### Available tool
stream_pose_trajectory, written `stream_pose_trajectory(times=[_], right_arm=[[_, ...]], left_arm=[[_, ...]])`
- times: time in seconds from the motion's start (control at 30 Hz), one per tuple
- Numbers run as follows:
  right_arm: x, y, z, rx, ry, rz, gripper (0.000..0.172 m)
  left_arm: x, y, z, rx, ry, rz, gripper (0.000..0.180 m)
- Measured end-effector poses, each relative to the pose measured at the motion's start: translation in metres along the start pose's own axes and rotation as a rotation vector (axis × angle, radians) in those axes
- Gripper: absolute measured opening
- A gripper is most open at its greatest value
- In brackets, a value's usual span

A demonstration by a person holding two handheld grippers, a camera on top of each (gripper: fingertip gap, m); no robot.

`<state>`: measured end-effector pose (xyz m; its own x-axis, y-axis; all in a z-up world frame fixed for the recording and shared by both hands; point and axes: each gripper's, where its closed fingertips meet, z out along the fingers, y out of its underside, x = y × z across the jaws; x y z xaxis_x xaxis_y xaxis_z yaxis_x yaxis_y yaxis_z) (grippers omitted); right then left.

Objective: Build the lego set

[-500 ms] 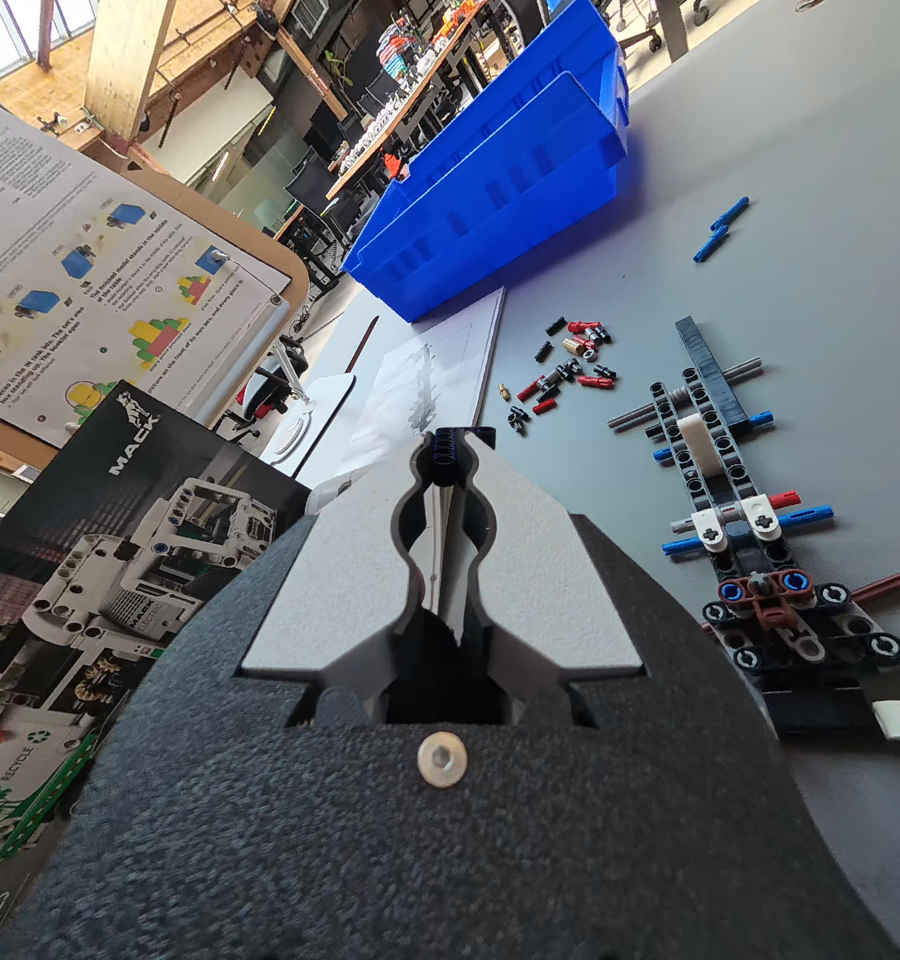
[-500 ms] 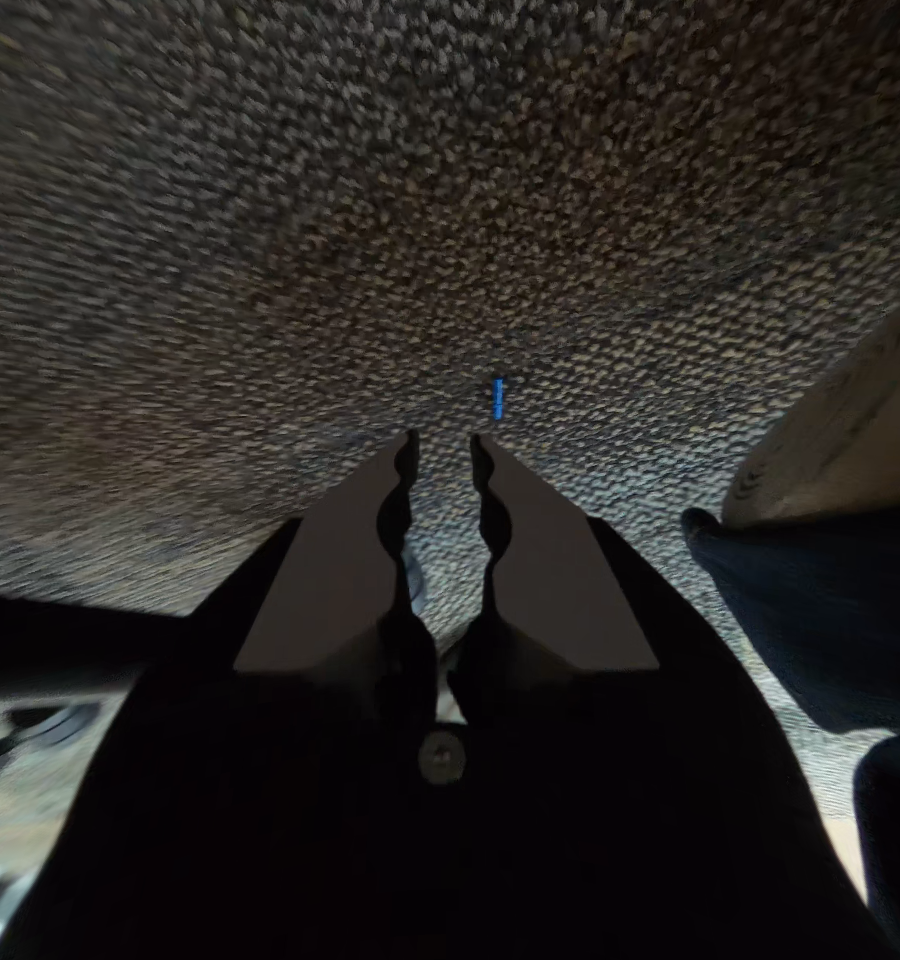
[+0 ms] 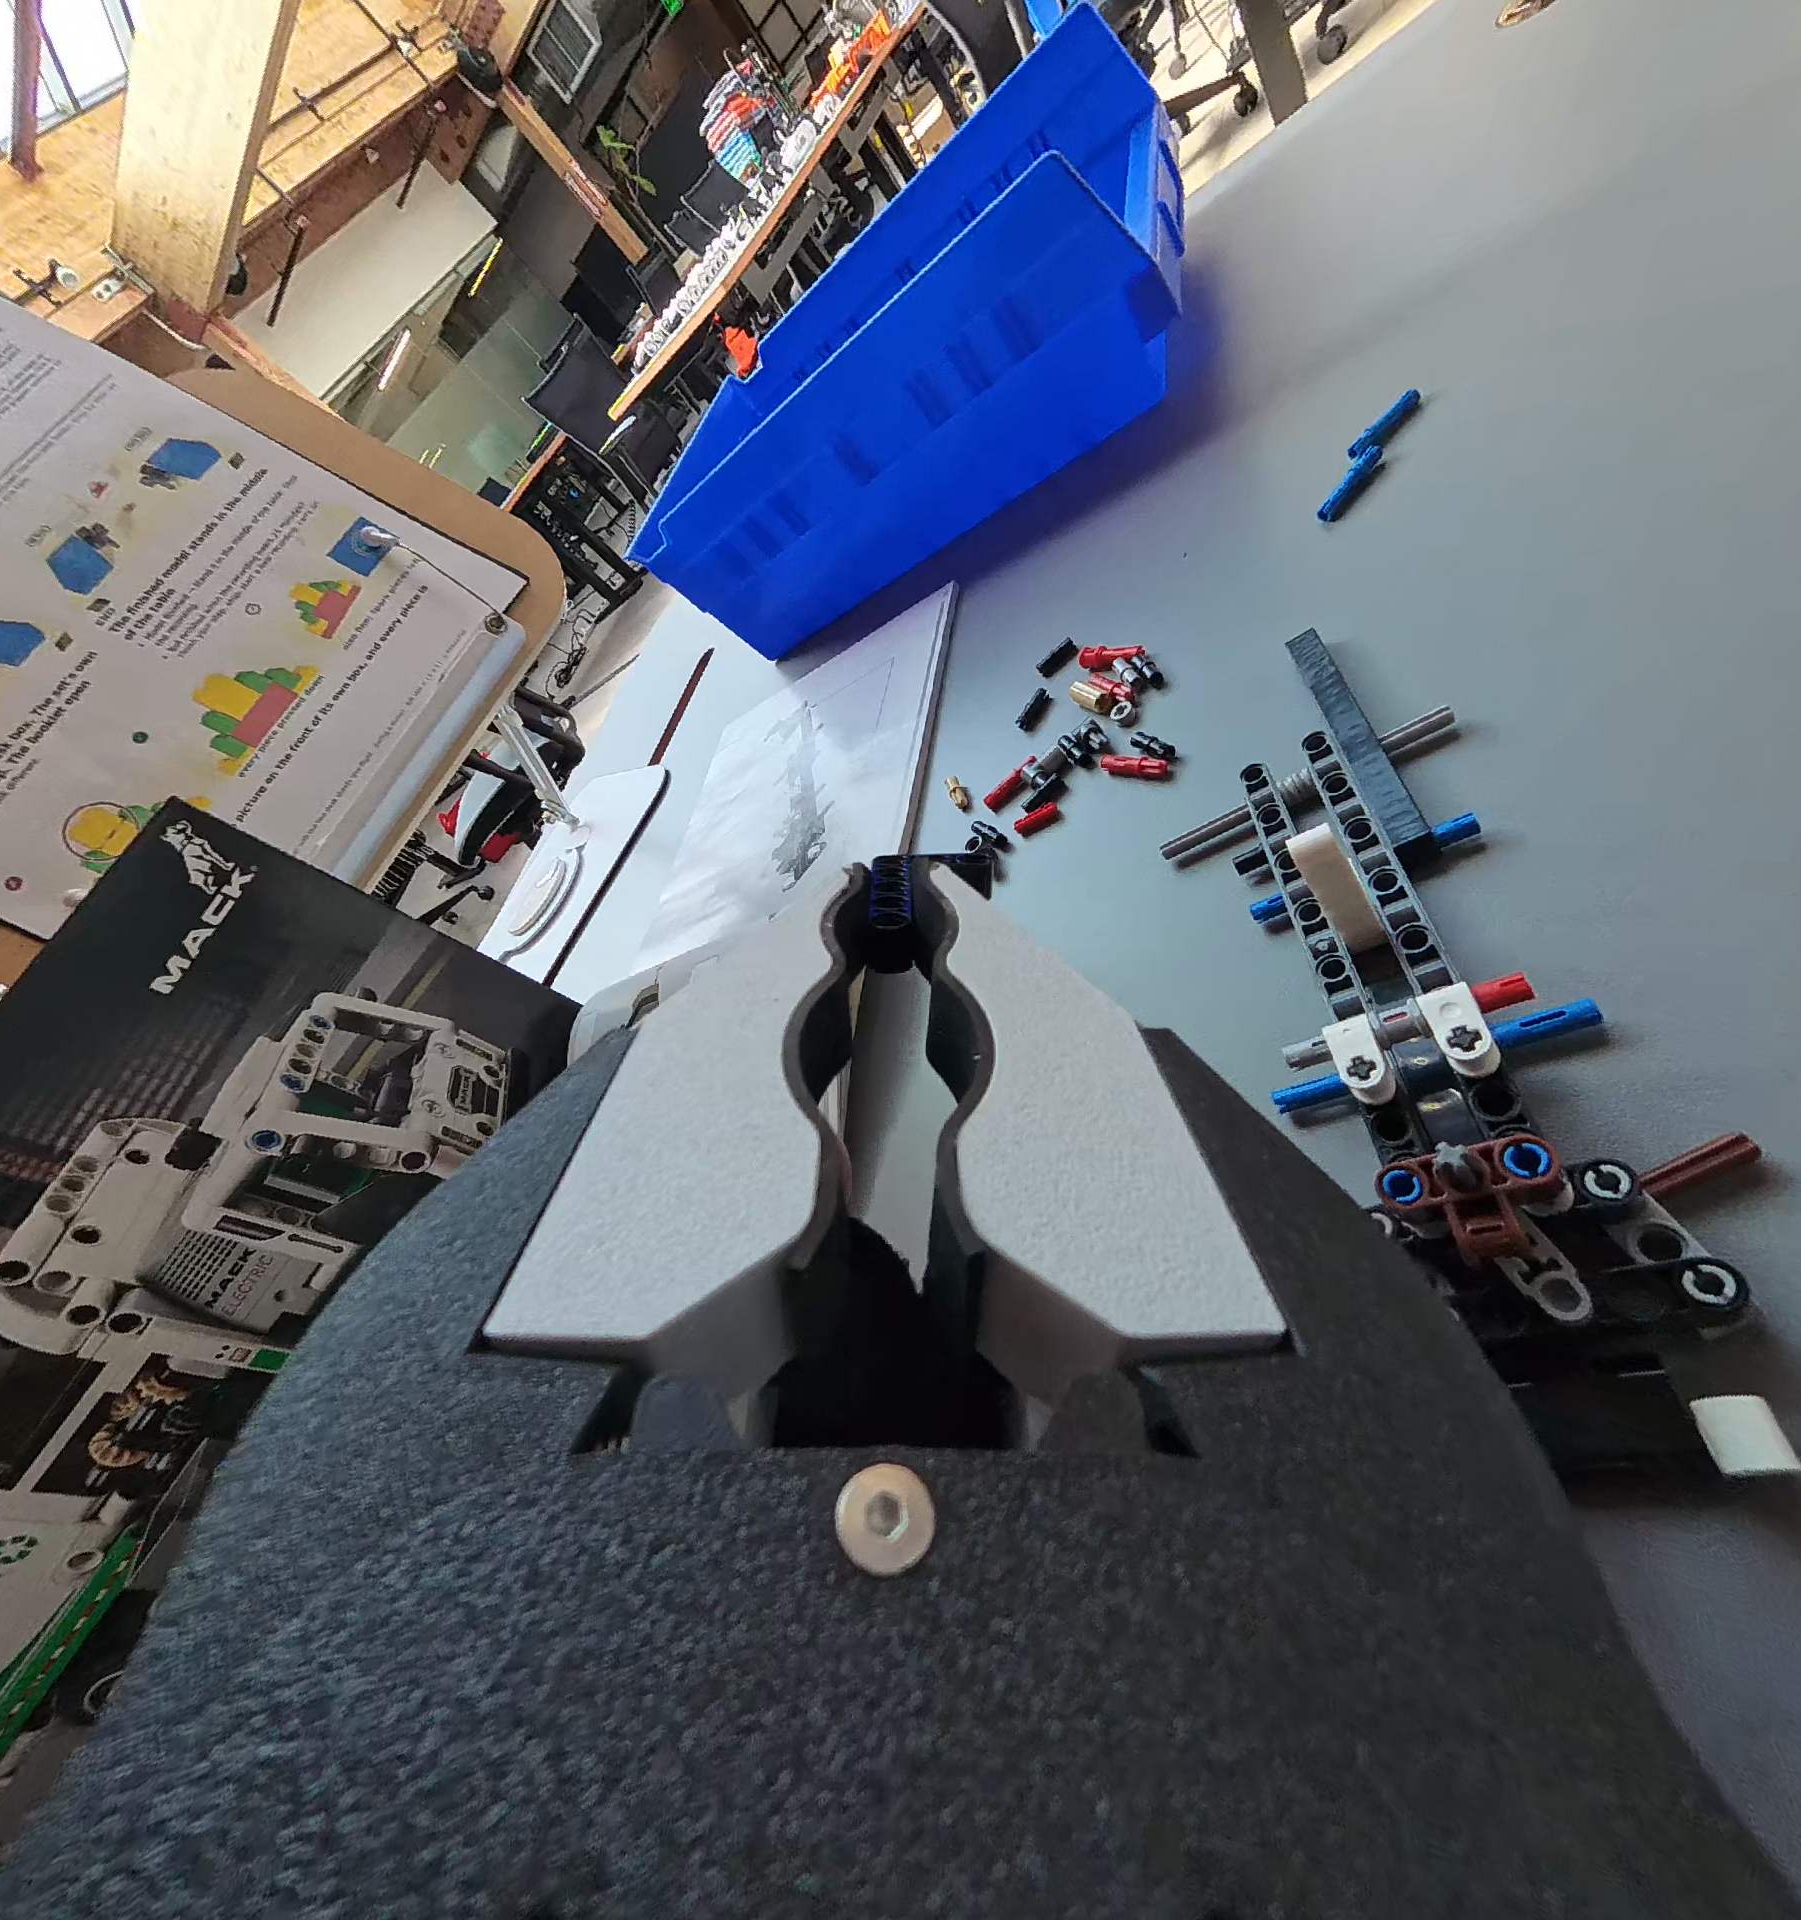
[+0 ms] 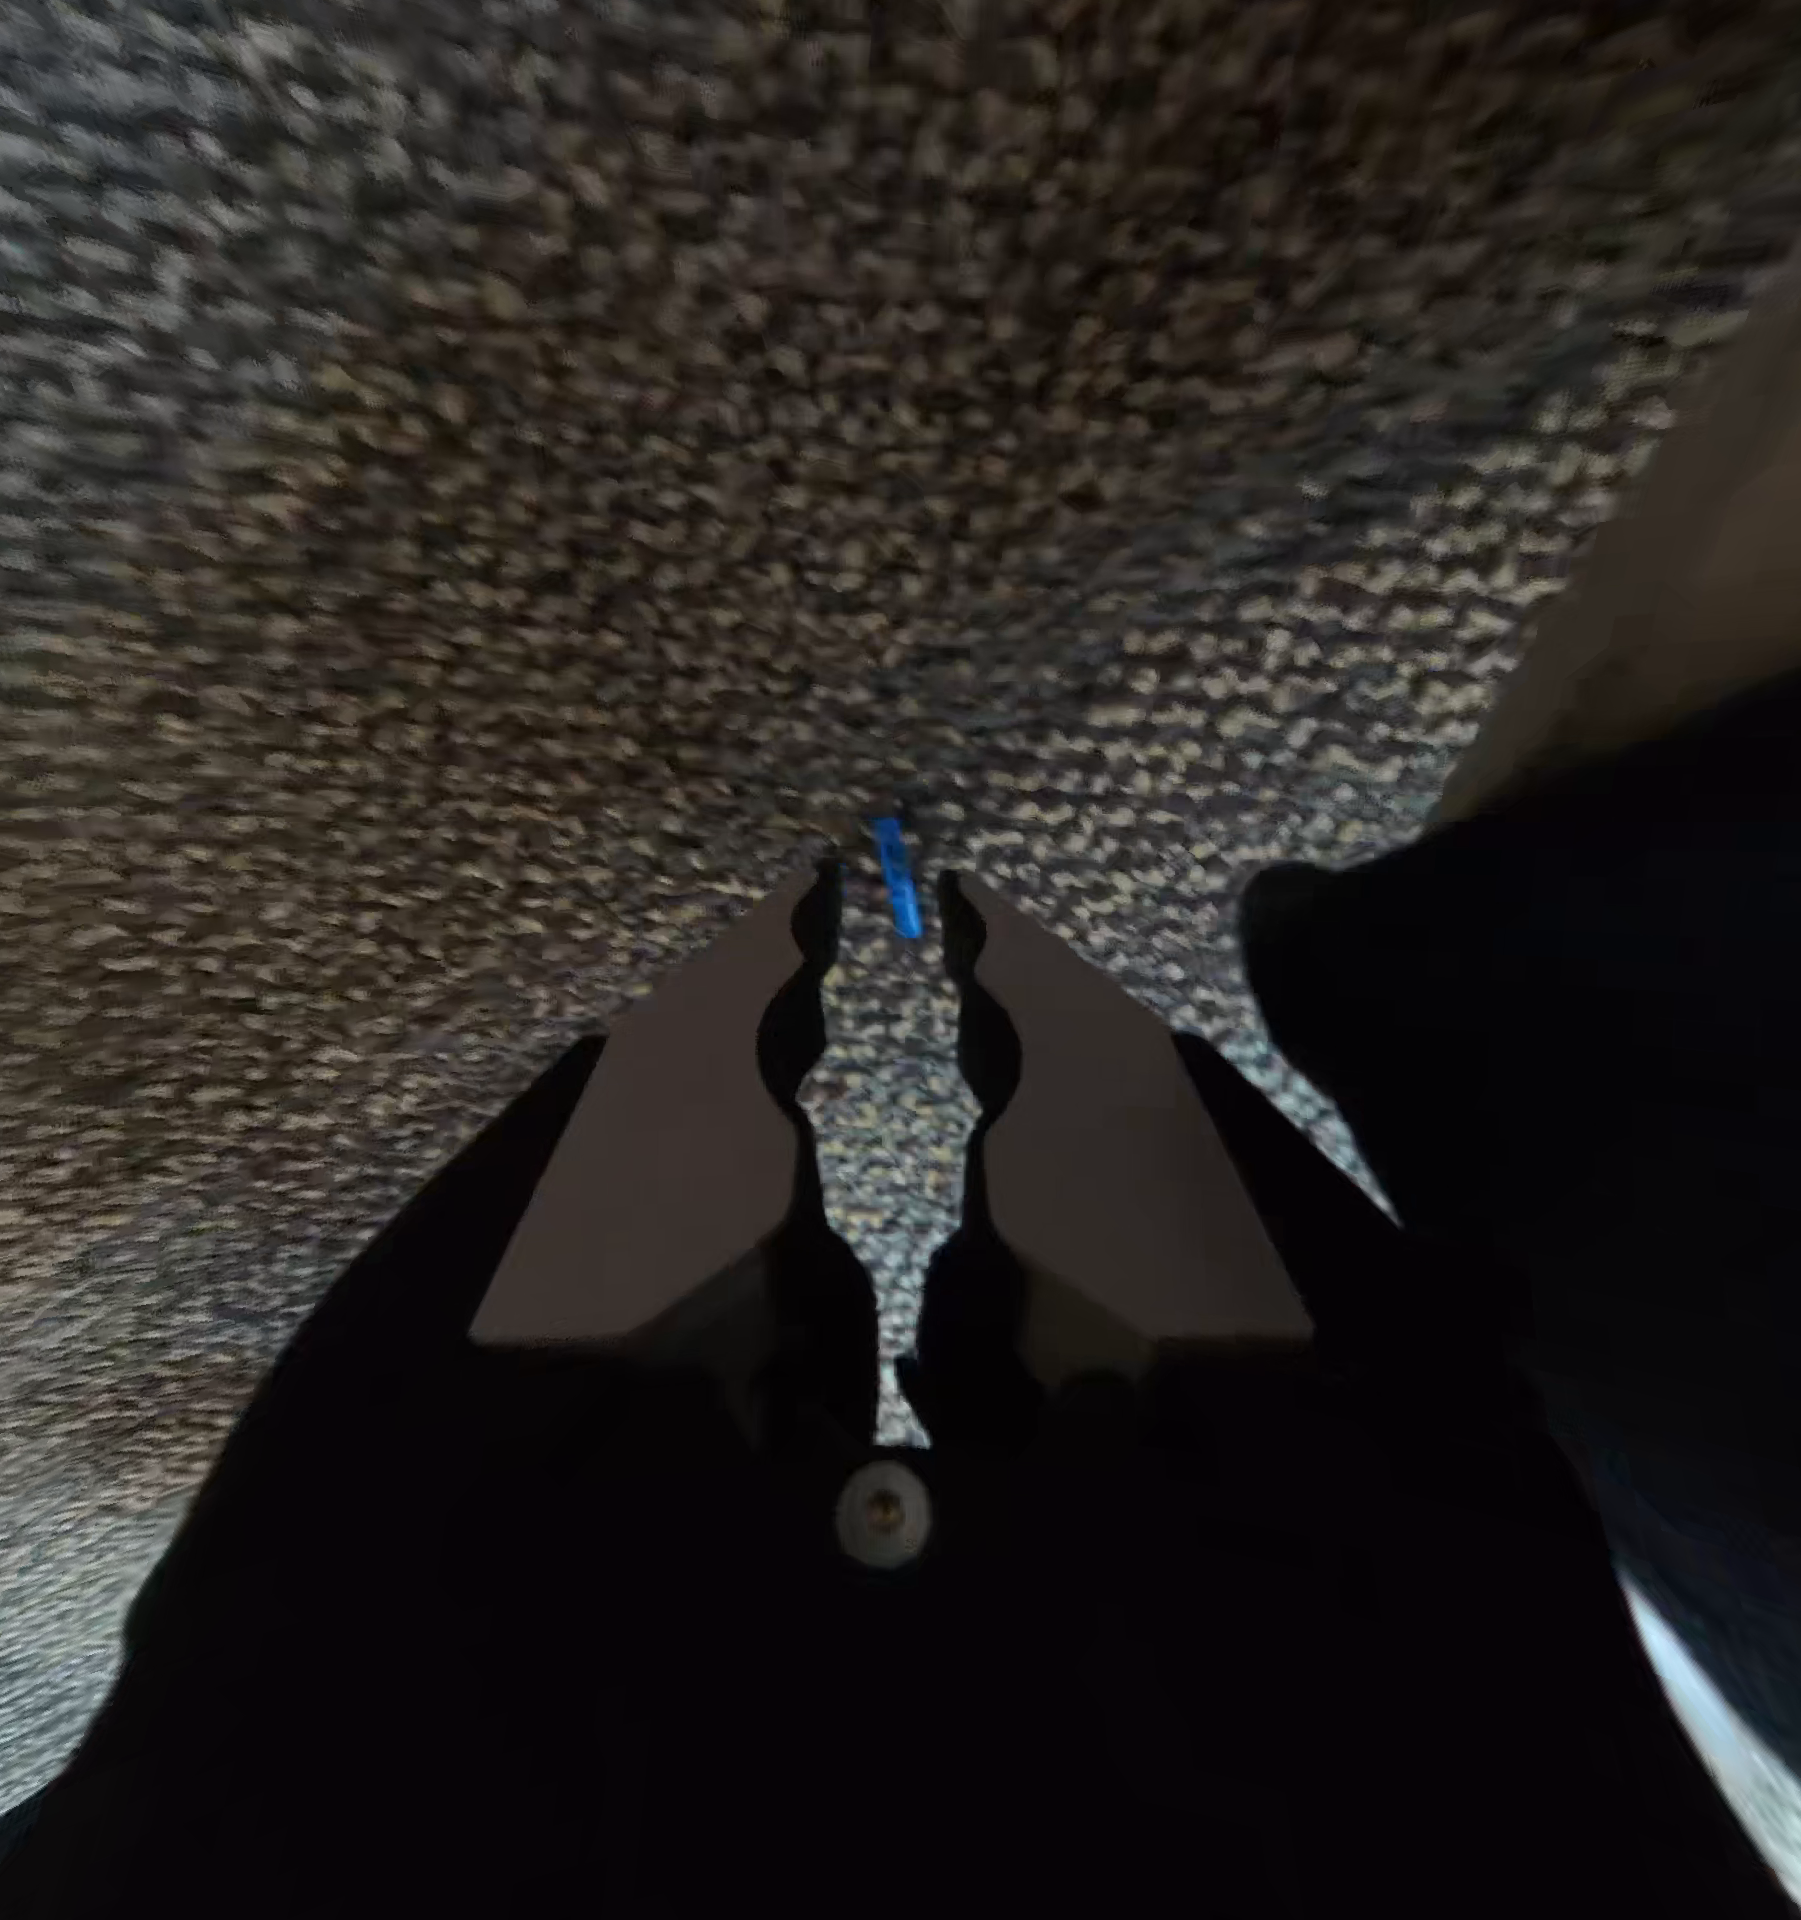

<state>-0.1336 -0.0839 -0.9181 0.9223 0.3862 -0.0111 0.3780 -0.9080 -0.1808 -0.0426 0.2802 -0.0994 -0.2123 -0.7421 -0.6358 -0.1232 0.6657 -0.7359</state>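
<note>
Left sunlit — right dim, blurred

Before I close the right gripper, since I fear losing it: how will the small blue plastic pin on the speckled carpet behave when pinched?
The blue pin looks thin and rigid, so probably stiff and light. It lies loose between the open fingertips, untouched, so a grazing pad could flick it aside. The nubby carpet probably stops rolling.

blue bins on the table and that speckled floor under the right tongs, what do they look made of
Blue bins: most likely moulded plastic, glossy, going by the even colour, ribbed walls and sheen.
Speckled floor: looks like low-pile carpet, matte, with a nubby tan and dark fleck; motion blur leaves the weave unclear.
</note>
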Motion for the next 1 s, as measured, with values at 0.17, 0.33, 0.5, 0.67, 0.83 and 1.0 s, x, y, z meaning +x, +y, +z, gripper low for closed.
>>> stream_pose_trajectory(times=[0.17, 0.33, 0.5, 0.67, 0.83, 1.0], right_arm=[[0.007, -0.002, 0.007, 0.017, 0.002, -0.009, 0.020], [0.007, 0.002, 0.005, 0.013, 0.003, -0.046, 0.019], [0.001, 0.014, 0.002, -0.006, -0.028, -0.051, 0.019], [0.002, 0.013, 0.005, 0.001, -0.027, -0.046, 0.016], [0.002, 0.011, 0.006, -0.010, -0.048, -0.042, 0.008], [-0.009, -0.002, -0.002, -0.037, -0.114, 0.014, 0.003]], left_arm=[[-0.001, -0.002, -0.002, 0.003, -0.007, 0.013, 0.006], [0.000, -0.004, -0.003, 0.007, -0.012, 0.055, 0.006], [0.001, 0.000, -0.001, -0.002, -0.007, 0.049, 0.006], [0.003, 0.001, 0.000, -0.009, 0.002, 0.059, 0.006], [0.005, 0.000, 0.000, -0.008, 0.003, 0.072, 0.005], [0.004, 0.001, 0.000, -0.011, 0.000, 0.074, 0.006]])
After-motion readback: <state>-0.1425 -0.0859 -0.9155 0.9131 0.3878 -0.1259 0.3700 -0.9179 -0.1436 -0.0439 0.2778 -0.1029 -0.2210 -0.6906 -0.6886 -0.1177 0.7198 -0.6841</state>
